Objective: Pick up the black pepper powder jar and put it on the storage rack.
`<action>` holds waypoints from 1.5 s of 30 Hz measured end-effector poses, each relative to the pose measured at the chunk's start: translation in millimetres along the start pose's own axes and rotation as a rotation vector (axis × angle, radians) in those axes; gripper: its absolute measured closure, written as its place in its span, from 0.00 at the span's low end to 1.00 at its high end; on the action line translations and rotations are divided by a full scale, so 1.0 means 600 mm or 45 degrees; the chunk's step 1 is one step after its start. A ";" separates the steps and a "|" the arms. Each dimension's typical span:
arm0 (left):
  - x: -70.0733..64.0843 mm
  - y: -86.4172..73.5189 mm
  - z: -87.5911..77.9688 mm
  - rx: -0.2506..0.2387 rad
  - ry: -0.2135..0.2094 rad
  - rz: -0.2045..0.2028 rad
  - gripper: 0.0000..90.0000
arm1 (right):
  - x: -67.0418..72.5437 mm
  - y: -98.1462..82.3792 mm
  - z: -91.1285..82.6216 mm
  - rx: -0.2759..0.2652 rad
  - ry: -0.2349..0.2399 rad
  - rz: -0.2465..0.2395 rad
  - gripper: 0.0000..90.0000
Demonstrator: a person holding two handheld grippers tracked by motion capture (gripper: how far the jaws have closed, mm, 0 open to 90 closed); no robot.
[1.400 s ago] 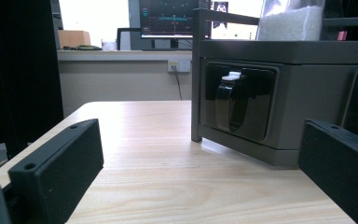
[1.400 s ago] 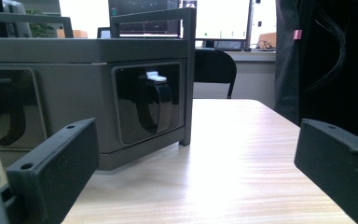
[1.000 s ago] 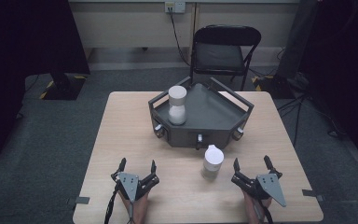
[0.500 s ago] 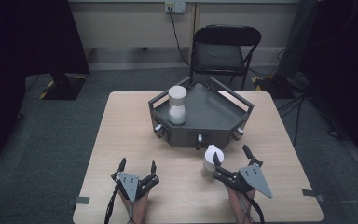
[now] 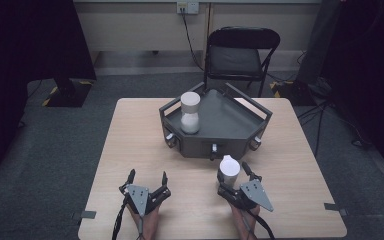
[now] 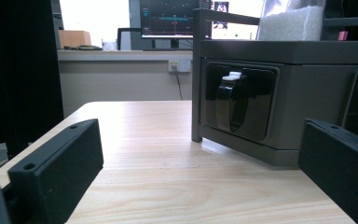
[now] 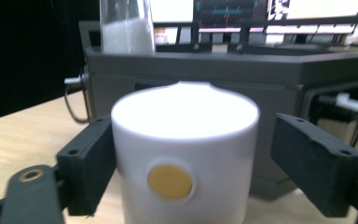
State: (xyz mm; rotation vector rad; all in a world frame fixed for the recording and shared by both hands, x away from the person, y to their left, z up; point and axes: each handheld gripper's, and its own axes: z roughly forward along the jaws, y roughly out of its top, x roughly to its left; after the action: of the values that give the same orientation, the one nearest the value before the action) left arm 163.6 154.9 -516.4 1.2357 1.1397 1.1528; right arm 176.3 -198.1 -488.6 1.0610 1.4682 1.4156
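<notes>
A white cup (image 5: 229,169) with a yellow dot stands on the wooden table (image 5: 130,135), just in front of a grey walled tray (image 5: 260,112). My right gripper (image 5: 231,176) reaches around the cup (image 7: 182,154). Its jaws have just been closing: the left one touches the cup's side, and the right one keeps a small gap. A white hourglass-shaped jar (image 5: 190,114) stands in the tray's left corner. My left gripper (image 5: 148,175) rests near the front edge, open and with nothing between its jaws (image 6: 200,154), facing the tray's wall (image 6: 261,51).
Black latches with white tabs (image 6: 235,100) stick out of the tray's side walls. A black folding chair (image 5: 242,50) stands behind the table. Bare wood lies left of the tray and along the front.
My right gripper has slid left and forward until its jaws enclose the white cup, and the jaws have narrowed. The left gripper, the tray and the jar have stayed where they were.
</notes>
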 end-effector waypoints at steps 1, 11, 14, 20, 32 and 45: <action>0.000 0.000 0.000 0.000 0.000 0.000 0.00 | 0.001 -0.003 0.000 0.011 0.003 0.001 0.22; 0.000 0.000 0.000 0.000 0.000 0.000 0.00 | 0.000 -0.008 0.001 0.027 0.026 0.027 0.32; 0.000 0.000 0.000 0.000 0.000 0.000 0.00 | 0.000 -0.007 0.002 0.030 0.030 0.024 0.33; 0.000 0.000 0.000 0.000 0.000 0.000 0.00 | 0.001 -0.005 0.001 0.035 0.027 0.014 0.33; 0.000 0.000 0.000 0.000 0.000 0.000 0.00 | 0.001 0.003 0.003 0.055 0.028 0.004 0.33; 0.000 0.000 0.000 0.000 0.000 0.000 0.00 | -0.002 0.008 0.001 0.070 0.029 0.022 0.34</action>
State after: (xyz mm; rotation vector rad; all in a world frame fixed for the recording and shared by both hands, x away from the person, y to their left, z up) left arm 163.7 154.9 -516.4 1.2357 1.1397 1.1529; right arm 177.6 -199.1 -483.5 1.0972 1.5259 1.4105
